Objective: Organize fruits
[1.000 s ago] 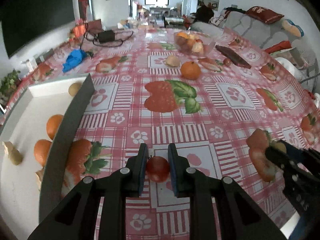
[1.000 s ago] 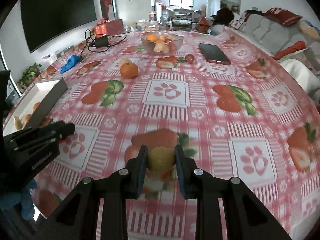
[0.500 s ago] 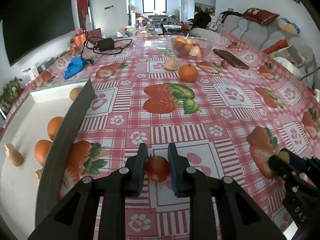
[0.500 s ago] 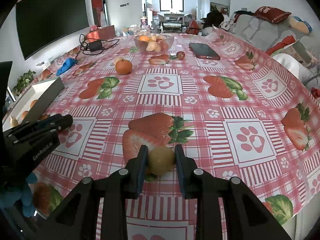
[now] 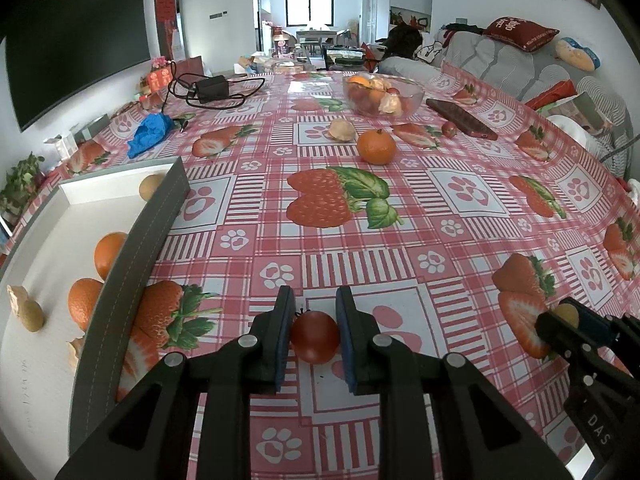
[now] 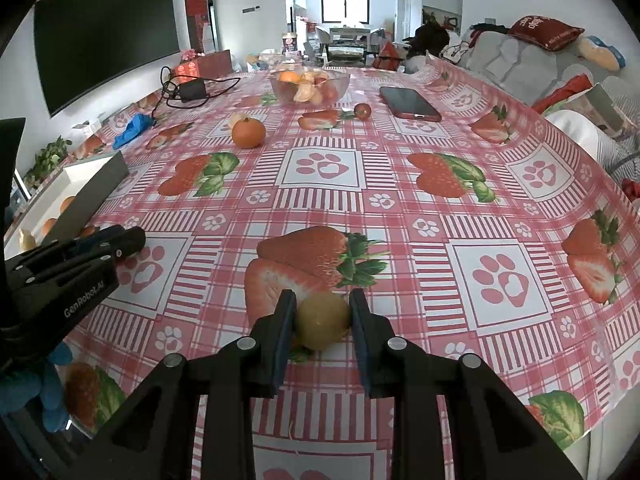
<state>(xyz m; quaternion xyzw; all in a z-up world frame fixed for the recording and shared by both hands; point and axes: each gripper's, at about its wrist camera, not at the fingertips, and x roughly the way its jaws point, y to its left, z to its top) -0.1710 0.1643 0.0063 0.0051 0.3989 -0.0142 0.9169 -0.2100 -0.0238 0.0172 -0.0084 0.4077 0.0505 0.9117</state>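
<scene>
Fruit is gripped in both claws: a small tomato (image 5: 315,336) in the left gripper (image 5: 314,334), a kiwi (image 6: 322,320) in the right gripper (image 6: 323,322), both near the table's (image 5: 460,184) front edge. Since a second ago, nothing has been released. The tray (image 5: 132,248) at the left edge holds oranges (image 5: 109,247); its raised wall must be cleared.

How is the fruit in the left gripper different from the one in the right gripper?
The tomato is red and shiny; the kiwi is dull brownish-green. The tomato has a small dark stem at its top; the kiwi shows none. The tomato sits in the left gripper, the kiwi in the right gripper. Both are small, roundish, and pinched between closed pads above the tablecloth.
</scene>
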